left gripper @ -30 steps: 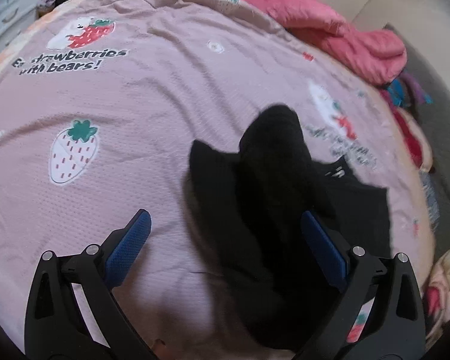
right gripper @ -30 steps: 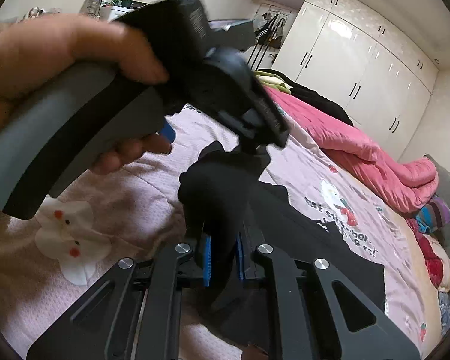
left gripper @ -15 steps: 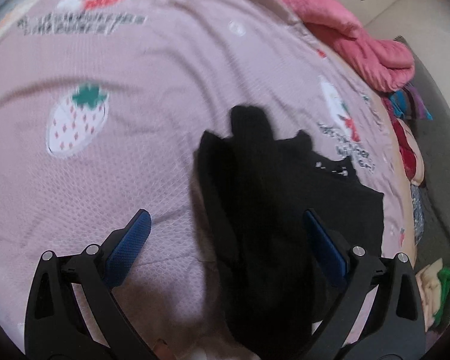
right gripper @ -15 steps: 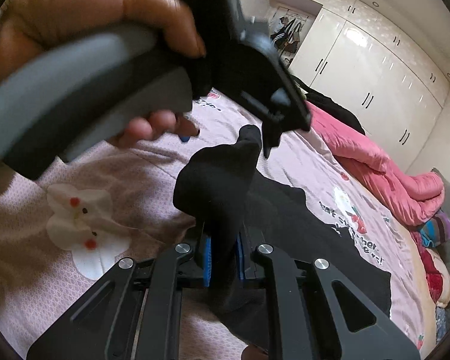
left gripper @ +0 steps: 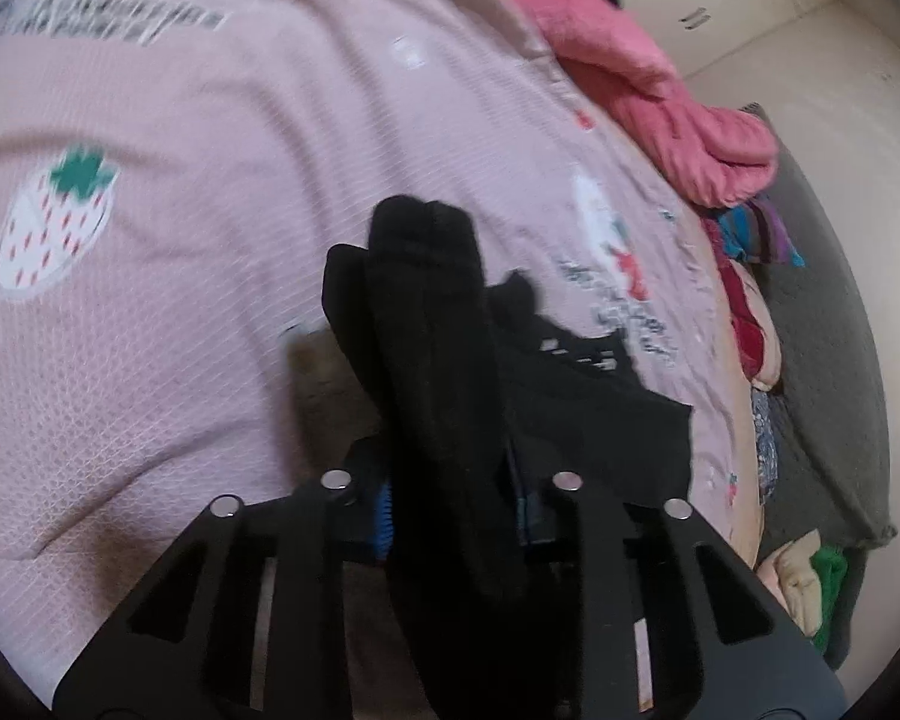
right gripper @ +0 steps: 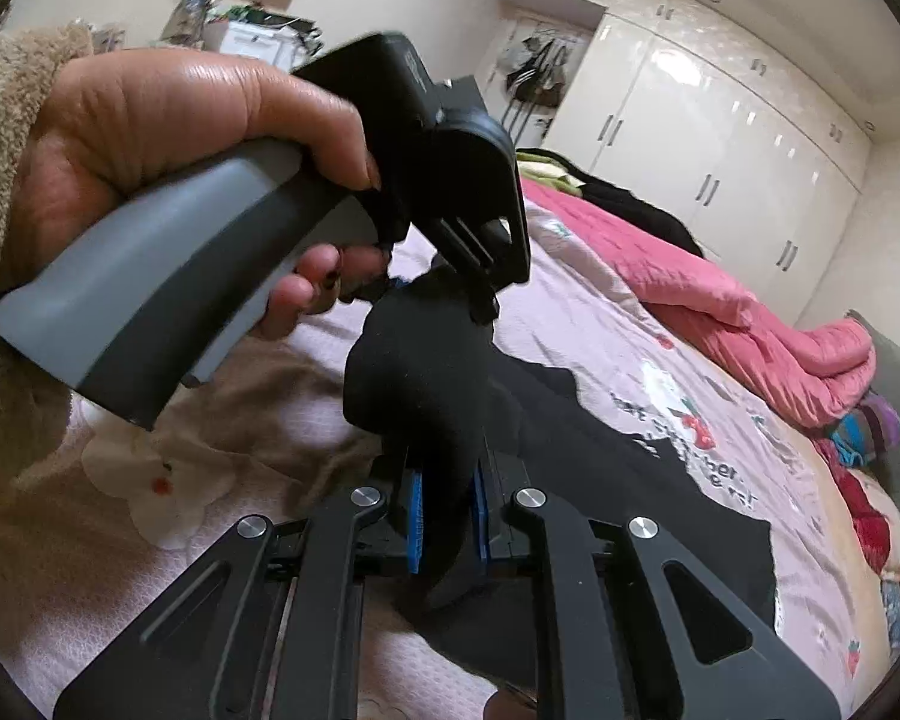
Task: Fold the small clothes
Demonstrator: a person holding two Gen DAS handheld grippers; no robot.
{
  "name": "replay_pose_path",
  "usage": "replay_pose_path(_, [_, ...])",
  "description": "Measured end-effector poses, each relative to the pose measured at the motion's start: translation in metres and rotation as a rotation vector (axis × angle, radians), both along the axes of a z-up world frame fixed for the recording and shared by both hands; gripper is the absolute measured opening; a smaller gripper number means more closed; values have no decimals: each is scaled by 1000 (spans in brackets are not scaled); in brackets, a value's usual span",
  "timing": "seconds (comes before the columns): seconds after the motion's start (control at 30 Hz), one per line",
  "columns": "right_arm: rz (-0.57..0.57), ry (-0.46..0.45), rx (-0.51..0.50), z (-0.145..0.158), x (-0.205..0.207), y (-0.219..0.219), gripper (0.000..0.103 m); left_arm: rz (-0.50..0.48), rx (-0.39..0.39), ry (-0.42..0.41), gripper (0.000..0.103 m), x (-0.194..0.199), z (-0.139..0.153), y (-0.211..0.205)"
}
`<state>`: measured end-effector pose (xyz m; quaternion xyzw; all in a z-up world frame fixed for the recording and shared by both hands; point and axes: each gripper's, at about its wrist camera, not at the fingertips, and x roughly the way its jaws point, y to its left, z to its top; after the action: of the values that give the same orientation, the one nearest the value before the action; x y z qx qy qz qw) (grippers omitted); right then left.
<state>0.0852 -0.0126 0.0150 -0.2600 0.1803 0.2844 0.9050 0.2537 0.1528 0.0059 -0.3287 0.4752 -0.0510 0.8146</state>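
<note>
Nearest, left gripper closed tight on a black sock, blue pads pinching the bunched fabric, toe end sticking up and forward past the fingers. Right gripper likewise clamped on the same sock, pads pressed to either side of the cloth. Just beyond, left hand wrapped round the grey handle of the left gripper. Under and right of the sock, a black garment spread flat on the pink bedspread. Farther back, a pink quilt heaped along the bed's edge; behind it, white wardrobes.
</note>
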Motion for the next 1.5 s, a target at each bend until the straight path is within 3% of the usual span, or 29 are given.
replay_pose_path(0.33, [-157, -3, 186, 38, 7, -62, 11, -105, 88, -127, 16, 8, 62, -66])
replay_pose_path(0.6, [-236, -1, 250, 46, 9, -102, 11, -164, 133, -147, 16, 16, 80, -115])
replay_pose_path(0.97, [-348, 52, 333, 36, 14, -157, 11, -247, 161, -119, 16, 33, 72, -179])
replay_pose_path(1.3, [-425, 127, 366, 15, 26, -198, 11, -314, 198, -52, 16, 58, 45, -239])
replay_pose_path(1.5, [-472, 221, 431, -3, 37, -227, 12, -345, 215, -2, 16, 71, 24, -269])
